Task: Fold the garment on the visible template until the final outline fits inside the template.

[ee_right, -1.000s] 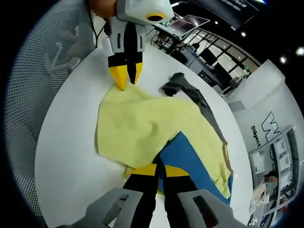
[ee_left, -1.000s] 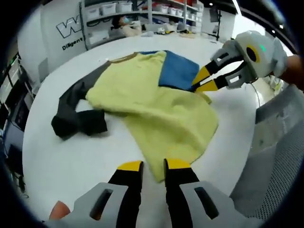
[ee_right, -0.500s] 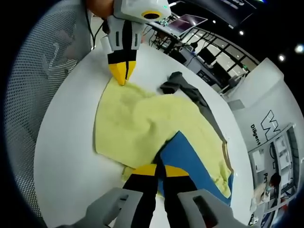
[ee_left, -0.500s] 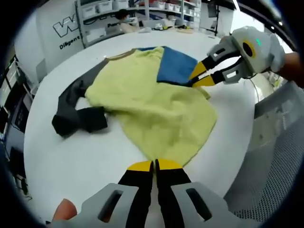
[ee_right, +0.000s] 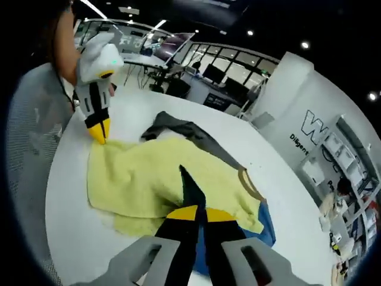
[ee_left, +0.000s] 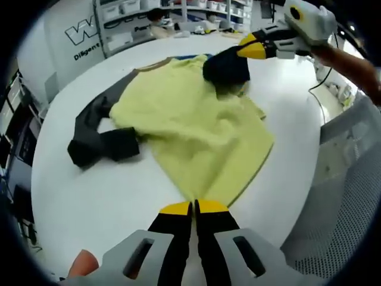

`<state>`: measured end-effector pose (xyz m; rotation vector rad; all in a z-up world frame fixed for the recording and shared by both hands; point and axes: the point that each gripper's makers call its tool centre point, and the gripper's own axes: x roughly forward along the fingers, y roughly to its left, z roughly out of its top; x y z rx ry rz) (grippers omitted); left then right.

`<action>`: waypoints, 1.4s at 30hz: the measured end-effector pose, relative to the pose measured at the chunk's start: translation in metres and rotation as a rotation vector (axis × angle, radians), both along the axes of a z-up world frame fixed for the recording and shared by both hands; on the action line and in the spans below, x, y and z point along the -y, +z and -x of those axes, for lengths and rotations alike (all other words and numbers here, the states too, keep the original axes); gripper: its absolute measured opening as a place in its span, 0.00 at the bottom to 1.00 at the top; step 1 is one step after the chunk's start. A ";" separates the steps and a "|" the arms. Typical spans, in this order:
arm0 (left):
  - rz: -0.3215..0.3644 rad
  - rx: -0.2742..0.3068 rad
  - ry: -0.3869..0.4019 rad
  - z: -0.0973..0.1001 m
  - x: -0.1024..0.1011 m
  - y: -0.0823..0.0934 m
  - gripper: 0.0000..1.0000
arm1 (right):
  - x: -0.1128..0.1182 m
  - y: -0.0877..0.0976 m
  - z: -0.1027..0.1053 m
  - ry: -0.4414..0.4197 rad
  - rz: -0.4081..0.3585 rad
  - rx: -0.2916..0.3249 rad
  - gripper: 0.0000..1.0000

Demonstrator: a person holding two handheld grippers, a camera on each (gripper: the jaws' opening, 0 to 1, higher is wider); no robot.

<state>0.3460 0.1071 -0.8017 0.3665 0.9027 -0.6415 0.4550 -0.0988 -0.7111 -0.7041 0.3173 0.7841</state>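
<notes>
While the left tongs [ee_left: 194,208] sit pressed together at the bottom centre of the left gripper view, they pinch the near hem of the shirt [ee_left: 190,128], whose yellow cloth spreads from them up toward the middle of the frame. At the upper right of that view the right tongs [ee_left: 253,49] are clamped on a dark fold of the same shirt, raised off the yellow body. A dark sleeve [ee_left: 98,140] lies bunched at the left, on the white tabletop [ee_left: 89,202].

At the bottom centre of the right gripper view, the right tongs [ee_right: 195,213] grip a lifted dark strip of shirt [ee_right: 149,182], with blue fabric low at the right. The left tongs [ee_right: 99,131] at the upper left hold the yellow hem's corner on the tabletop [ee_right: 71,238]. Beyond, a white wall [ee_right: 309,113] carries lettering.
</notes>
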 end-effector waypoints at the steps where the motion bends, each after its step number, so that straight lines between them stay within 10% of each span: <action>1: 0.001 0.000 0.001 0.000 0.000 0.000 0.00 | 0.010 0.001 -0.006 -0.018 0.010 0.007 0.00; 42: -0.004 -0.010 -0.010 -0.001 0.000 -0.001 0.00 | 0.186 0.005 -0.124 -0.336 0.114 0.038 0.00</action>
